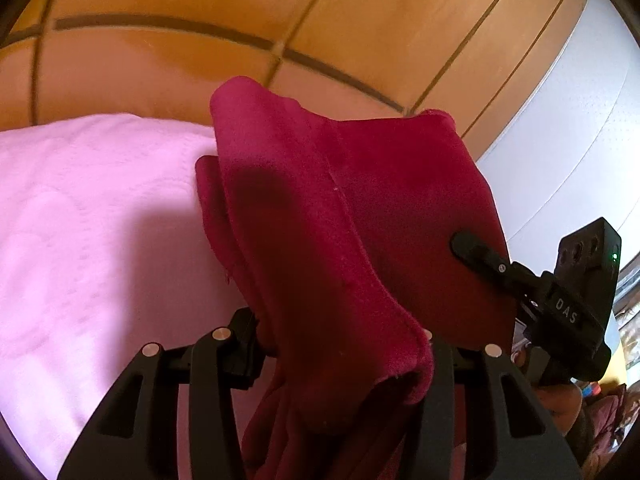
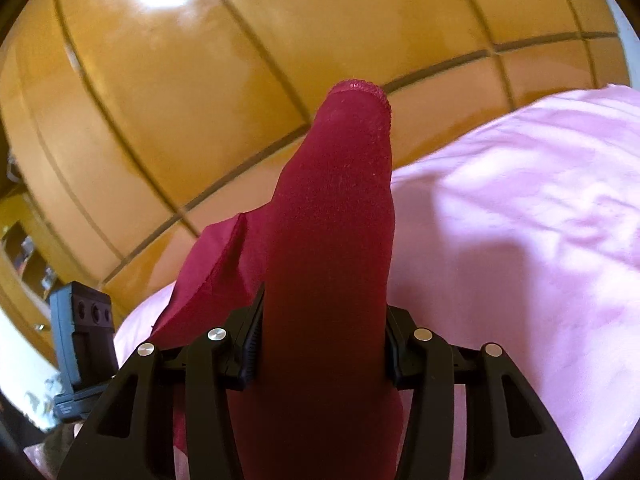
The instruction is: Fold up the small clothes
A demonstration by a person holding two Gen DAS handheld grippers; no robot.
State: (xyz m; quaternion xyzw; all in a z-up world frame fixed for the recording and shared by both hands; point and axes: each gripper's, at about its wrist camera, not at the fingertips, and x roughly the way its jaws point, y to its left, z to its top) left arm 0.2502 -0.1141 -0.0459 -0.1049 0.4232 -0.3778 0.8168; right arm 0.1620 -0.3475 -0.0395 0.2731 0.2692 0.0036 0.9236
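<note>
cloth (image 1: 320, 216): held aloft over pink bed (image 1: 80, 220) | left gripper (image 1: 344, 352) fingers pinched on bunched hem | right gripper (image 2: 320, 352) clamped on edge | feel: light, limp, fuzzy, likely droops | grip: corners, along hems

"DAS" in pale capital letters on black body of right gripper (image 1: 476, 254), left wrist view, lettering running slantwise along its housing (small green light glows on block above, no text beside it). No other readable text in that view. Right wrist view: black device block (image 2: 82, 344) at lower left has faint pale print on bottom edge, too small and blurred to read. Shelf items at far left edge too blurred to make out labels.
</note>
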